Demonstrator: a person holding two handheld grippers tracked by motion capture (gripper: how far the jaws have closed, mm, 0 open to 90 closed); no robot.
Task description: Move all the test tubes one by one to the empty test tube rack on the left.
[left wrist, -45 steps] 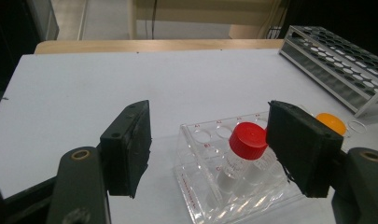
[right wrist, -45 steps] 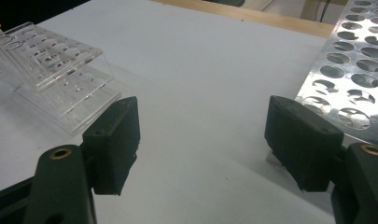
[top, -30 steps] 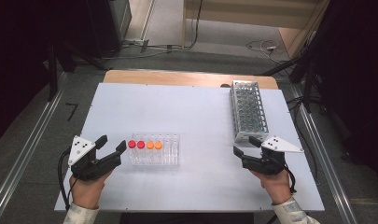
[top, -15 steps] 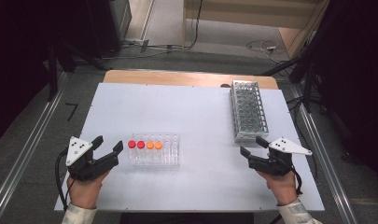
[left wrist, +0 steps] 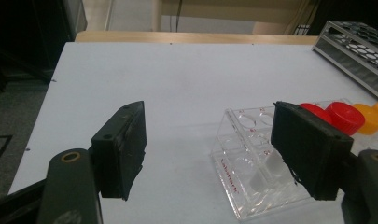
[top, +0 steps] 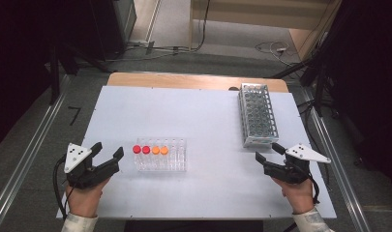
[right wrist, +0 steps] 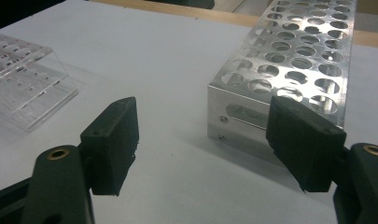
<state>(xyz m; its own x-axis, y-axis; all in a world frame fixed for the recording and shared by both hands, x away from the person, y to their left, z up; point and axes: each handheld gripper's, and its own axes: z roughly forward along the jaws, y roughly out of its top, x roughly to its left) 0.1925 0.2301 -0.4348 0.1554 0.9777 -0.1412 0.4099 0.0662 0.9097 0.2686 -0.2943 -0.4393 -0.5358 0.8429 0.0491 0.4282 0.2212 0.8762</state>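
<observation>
Clear acrylic tube rack [top: 162,155] near tabletop's front edge, left gripper [top: 108,157] jaws just widening, empty: approach squarely, grip a cap gently.

- From the high view I get an evenly lit white table [top: 203,116]; the floor around it falls into near-black at the far left and far right.
- Light seems to come from overhead: shadows under the clear rack [top: 160,155] and the metal rack [top: 258,115] are short and soft.
- No hard glare on the table, only a mild sheen on the metal rack's top.
- The high view is slightly soft and grainy, with straight edges bowing a little toward the corners.
- In the left gripper view the near jaws are blurred and dark, while the red caps [left wrist: 338,114] read fairly sharp.
- The right gripper view looks dimmer and greyer, with a soft shadow at the metal rack's near end.
</observation>
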